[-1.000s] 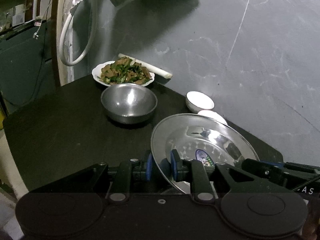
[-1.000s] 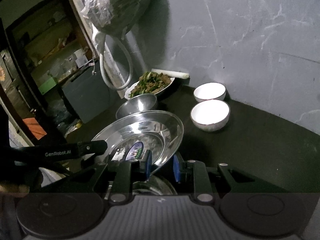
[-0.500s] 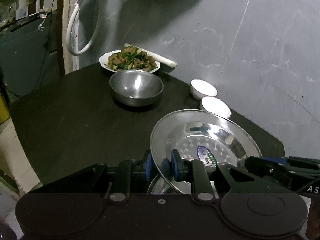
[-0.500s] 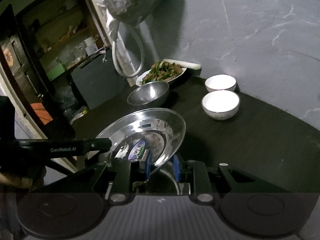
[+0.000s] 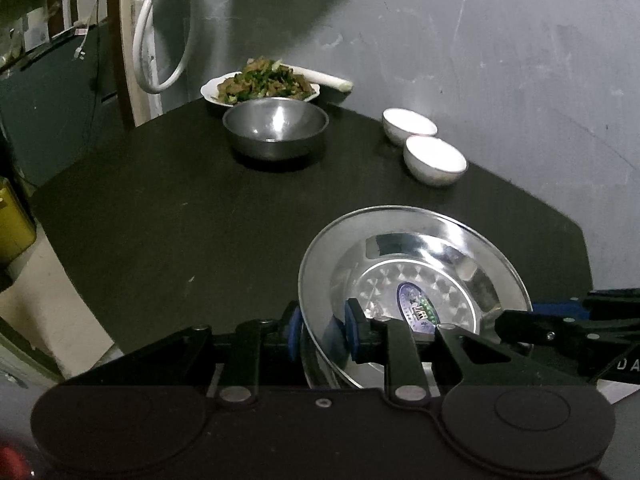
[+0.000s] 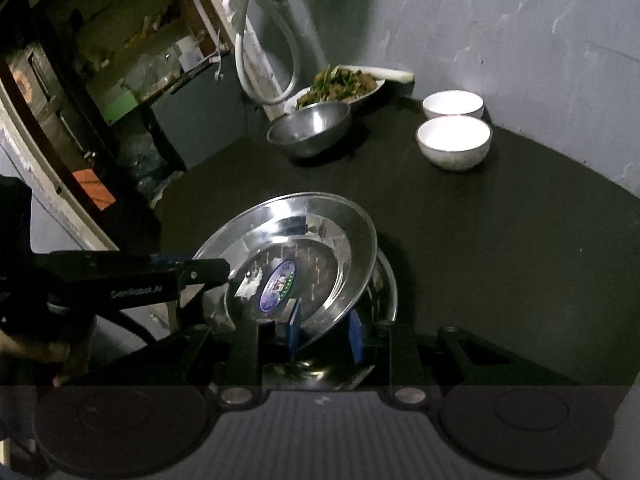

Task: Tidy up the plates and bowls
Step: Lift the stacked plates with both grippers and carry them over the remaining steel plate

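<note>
Left wrist view: my left gripper (image 5: 320,334) is pinching the near rim of the steel plate (image 5: 412,280), one blue pad outside the rim and one inside, so it is closed on the plate. The plate is sitting tilted over the near right part of the black bench (image 5: 180,220), with an oval sticker (image 5: 416,308) showing in its middle. My right gripper (image 5: 516,326) is coming in from the right side and touching the plate's right rim. Right wrist view: my right gripper (image 6: 326,334) is straddling the plate's (image 6: 304,256) lower rim, left pad against the inside, right pad standing off a bit from the outside, so I can't tell if it is truly clamping. A second steel dish (image 6: 384,288) is lying under the tilted plate, only its edge showing. My left gripper (image 6: 216,272) is holding the plate's left rim here. Farther back, a steel bowl (image 5: 276,130) is standing empty near the bench's far edge, a white plate of cooked greens (image 5: 262,86) just behind it. Two white bowls (image 5: 434,158) are sitting side by side at the far right, close to the grey wall (image 5: 500,60). A white hose loop (image 5: 160,60) is hanging at the far left.
</note>
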`<action>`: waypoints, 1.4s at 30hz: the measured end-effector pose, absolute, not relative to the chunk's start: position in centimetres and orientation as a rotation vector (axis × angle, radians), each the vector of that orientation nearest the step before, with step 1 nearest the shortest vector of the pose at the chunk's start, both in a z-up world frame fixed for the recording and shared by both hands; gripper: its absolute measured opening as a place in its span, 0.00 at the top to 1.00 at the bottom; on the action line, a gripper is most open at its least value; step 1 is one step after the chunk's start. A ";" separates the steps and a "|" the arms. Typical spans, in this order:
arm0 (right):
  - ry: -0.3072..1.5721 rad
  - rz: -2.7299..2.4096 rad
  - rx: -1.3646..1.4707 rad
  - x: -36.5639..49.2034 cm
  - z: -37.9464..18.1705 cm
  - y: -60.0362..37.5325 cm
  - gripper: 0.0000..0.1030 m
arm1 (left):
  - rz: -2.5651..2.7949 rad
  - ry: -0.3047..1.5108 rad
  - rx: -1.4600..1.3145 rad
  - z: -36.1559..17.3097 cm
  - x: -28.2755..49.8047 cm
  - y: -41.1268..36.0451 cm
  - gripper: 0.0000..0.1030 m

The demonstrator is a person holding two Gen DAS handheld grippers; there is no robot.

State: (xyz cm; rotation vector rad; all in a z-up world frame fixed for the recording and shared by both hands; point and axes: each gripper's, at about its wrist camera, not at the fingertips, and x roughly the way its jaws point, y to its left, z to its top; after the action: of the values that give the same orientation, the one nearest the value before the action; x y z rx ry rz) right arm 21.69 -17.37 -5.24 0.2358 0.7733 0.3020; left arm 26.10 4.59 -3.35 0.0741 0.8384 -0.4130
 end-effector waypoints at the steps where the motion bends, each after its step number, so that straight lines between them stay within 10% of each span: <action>1: 0.779 0.303 0.232 21.6 -5.3 -17.3 0.72 | -0.412 0.841 0.079 -3.4 26.0 4.5 0.75; 42: 0.850 0.321 0.150 22.6 -5.8 -16.2 0.63 | -0.423 0.895 0.180 -5.5 25.7 3.3 0.66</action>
State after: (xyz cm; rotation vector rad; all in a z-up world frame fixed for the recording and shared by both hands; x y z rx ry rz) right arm 22.56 -16.21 -5.76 0.1503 0.8504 0.3209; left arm 25.73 3.28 -5.46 0.1800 0.8946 -0.4229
